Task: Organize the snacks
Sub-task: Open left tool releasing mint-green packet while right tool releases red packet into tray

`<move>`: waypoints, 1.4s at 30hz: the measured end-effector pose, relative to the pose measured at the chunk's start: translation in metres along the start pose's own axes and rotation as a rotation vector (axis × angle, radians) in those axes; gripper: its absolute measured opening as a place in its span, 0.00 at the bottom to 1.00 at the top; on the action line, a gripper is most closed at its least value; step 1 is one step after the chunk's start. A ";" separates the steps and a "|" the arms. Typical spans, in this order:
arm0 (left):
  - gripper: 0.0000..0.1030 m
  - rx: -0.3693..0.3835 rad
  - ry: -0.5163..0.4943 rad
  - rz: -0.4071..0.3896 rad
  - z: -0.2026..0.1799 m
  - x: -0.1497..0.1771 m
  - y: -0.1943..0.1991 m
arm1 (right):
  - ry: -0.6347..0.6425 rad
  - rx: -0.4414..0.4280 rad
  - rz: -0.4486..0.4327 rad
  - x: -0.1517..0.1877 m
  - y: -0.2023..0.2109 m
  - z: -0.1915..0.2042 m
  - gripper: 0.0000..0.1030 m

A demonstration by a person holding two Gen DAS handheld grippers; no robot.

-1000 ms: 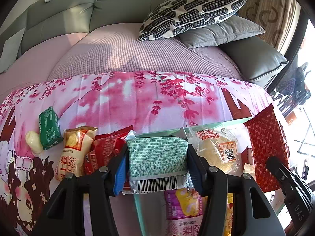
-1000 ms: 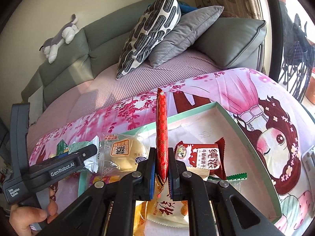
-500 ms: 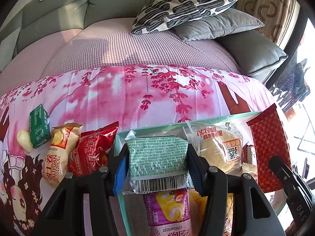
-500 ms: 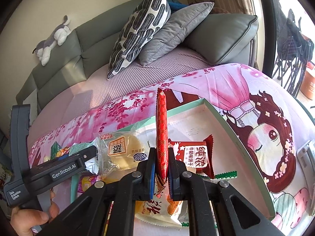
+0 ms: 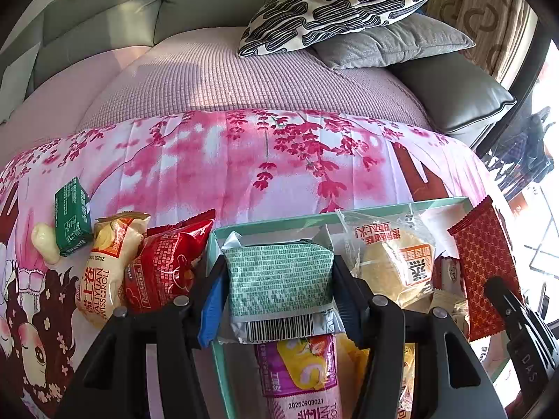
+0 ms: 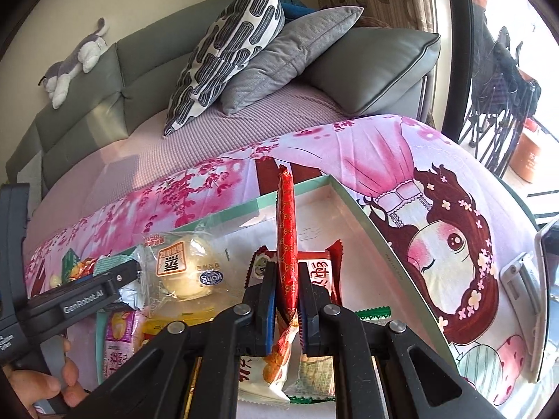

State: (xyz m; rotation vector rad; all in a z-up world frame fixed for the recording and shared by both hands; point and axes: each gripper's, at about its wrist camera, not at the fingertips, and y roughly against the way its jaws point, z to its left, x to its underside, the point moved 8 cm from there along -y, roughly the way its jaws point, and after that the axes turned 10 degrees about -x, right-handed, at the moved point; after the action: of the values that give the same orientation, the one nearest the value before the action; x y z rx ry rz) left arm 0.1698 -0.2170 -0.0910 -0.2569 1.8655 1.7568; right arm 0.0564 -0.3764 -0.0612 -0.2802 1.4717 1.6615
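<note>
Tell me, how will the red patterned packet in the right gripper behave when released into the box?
The red patterned packet stands edge-up from the right gripper, so it seems fairly stiff. Thin and flat, it will probably tip onto its face. Its glossy wrapper may slide over other packets.

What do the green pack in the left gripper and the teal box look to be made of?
Green pack: likely metallised plastic film; its silvery crimped ends wrinkle and glint. Teal box: probably matte cardboard, judging by its thin, straight walls and white, papery inside.
</note>
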 end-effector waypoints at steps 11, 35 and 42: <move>0.63 0.021 0.019 -0.016 0.009 0.008 0.022 | 0.069 0.046 0.021 0.003 -0.002 0.008 0.11; 0.65 0.004 0.154 0.009 0.067 0.053 0.033 | 0.188 0.050 0.070 0.012 -0.011 0.042 0.27; 0.65 0.007 0.162 0.018 0.071 0.056 0.032 | 0.199 0.037 0.084 0.015 -0.013 0.050 0.45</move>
State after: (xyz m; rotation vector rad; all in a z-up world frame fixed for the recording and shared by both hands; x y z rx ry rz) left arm 0.1265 -0.1314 -0.0912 -0.3908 1.9922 1.7876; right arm 0.0751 -0.3262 -0.0663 -0.3768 1.6808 1.7104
